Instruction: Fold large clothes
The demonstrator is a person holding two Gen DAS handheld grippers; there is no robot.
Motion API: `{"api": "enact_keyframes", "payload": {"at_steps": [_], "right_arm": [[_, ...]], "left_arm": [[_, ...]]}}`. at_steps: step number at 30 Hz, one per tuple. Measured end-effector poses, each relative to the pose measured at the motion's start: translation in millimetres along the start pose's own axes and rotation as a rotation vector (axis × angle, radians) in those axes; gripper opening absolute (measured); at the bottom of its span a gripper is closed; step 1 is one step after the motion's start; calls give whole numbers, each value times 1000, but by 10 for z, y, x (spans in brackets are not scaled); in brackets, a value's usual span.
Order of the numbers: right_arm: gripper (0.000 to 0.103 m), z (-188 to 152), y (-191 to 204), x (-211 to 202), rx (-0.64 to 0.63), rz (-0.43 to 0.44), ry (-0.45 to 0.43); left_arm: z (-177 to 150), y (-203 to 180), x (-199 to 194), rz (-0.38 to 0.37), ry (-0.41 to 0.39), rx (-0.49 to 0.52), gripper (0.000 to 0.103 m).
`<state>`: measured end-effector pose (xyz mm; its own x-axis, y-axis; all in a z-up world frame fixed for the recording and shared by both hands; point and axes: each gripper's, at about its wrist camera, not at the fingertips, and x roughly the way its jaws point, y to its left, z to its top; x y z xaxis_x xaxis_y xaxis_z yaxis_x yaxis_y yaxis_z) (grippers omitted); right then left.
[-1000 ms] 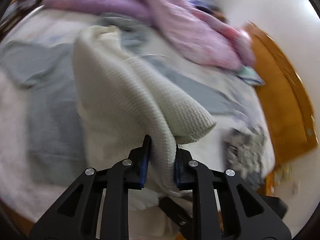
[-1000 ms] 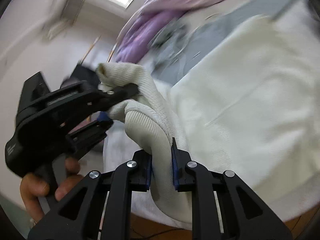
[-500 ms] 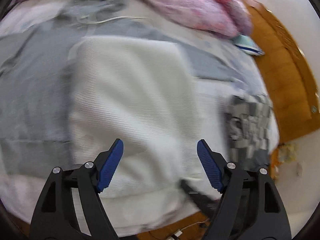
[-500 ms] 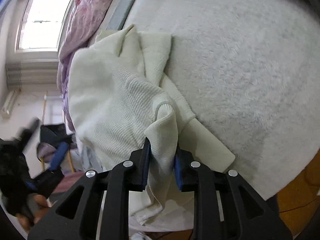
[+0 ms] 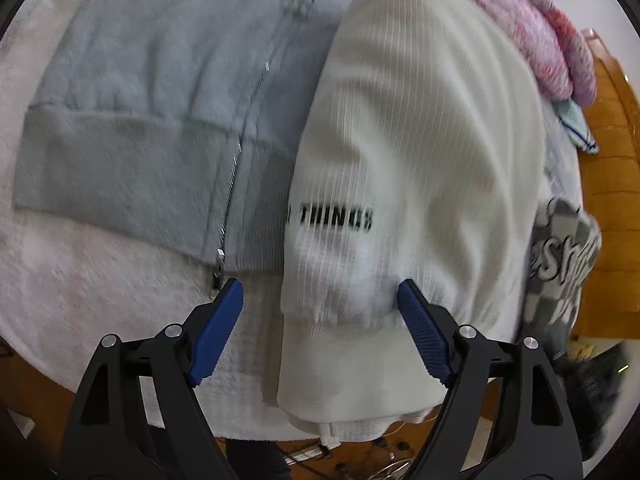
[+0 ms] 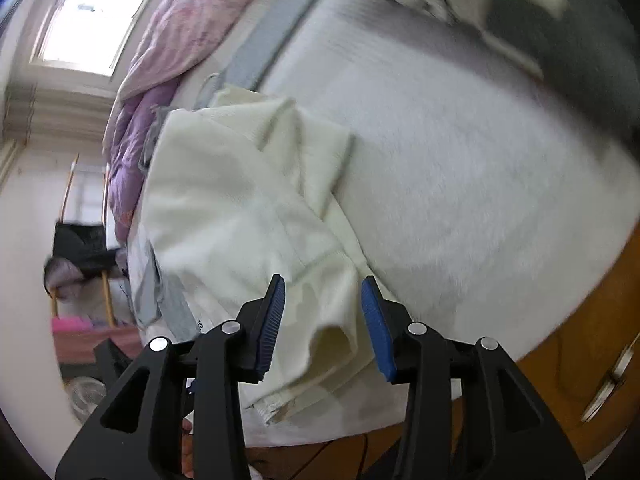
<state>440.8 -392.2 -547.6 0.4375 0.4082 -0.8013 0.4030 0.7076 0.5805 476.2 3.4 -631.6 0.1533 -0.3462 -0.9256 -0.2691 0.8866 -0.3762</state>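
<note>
A cream ribbed knit sweater lies folded on the bed with black lettering near its hem; it also shows in the right wrist view. My left gripper is wide open just above the sweater's hem at the bed's front edge, holding nothing. My right gripper is open, its blue pads either side of a loose fold of the sweater without pinching it.
A grey zip hoodie lies left of the sweater, partly under it. A checkered grey garment sits at the right. A pink and purple quilt is heaped at the back. The white fleece blanket covers the bed, with wooden furniture beside it.
Both grippers let go of the sweater: the left opened half a second ago and moved in low over the hem; the right has just opened. The sweater now rests on the bed.
</note>
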Motion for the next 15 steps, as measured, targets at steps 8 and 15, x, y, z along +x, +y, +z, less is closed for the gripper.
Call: {"api": "enact_keyframes", "payload": {"at_steps": [8, 15], "right_arm": [[0, 94, 91, 817, -117, -59, 169], [0, 75, -86, 900, -55, -43, 166]], "left_arm": [[-64, 32, 58, -29, 9, -16, 83], [-244, 187, 125, -127, 58, -56, 85]]}}
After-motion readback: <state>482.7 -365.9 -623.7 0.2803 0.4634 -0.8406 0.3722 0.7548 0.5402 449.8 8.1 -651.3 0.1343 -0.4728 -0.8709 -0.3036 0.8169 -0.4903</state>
